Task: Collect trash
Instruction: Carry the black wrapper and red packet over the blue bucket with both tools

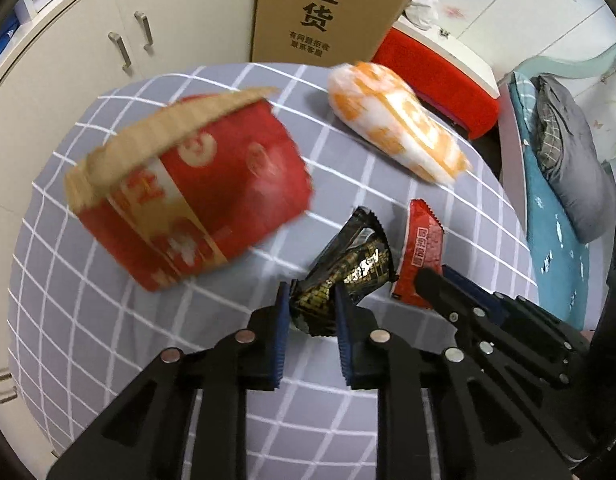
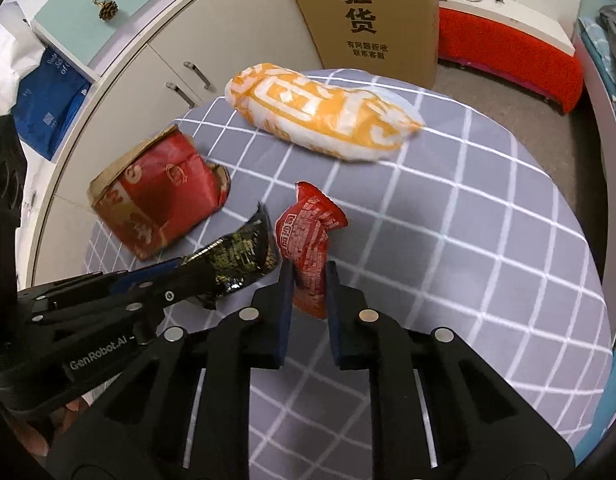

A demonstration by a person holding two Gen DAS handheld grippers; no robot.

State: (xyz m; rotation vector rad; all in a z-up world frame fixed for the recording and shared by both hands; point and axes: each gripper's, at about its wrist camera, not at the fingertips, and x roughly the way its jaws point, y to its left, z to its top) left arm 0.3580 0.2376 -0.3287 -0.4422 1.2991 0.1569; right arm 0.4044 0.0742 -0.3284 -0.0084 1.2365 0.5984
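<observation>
Left hand-held gripper (image 1: pixel 308 308): you've got it pinched narrow on the black wrapper (image 1: pixel 348 268), gripping the crumpled near end so the rest fans out past the tips.
Right hand-held gripper (image 2: pixel 308 292): same deal, clamped on the red wrapper (image 2: pixel 310 240) by its lower end, the top flopping free above the jaws.
Red paper box (image 2: pixel 160 208): our landmark, sitting on the bench (image 2: pixel 468 240) with its brown flap open. Both wrappers are just right of it, side by side, black one nearer the box.
Orange and white bag (image 2: pixel 324 116): lying behind the box, toward the cardboard carton (image 2: pixel 368 16), untouched.
Why held like this: thin wrappers give you nothing to grab but a bunched end, so that's my guess.
Lift: looks like both wrappers are off the cloth, but can't say for sure.
Next up: box and bag probably still need collecting.
</observation>
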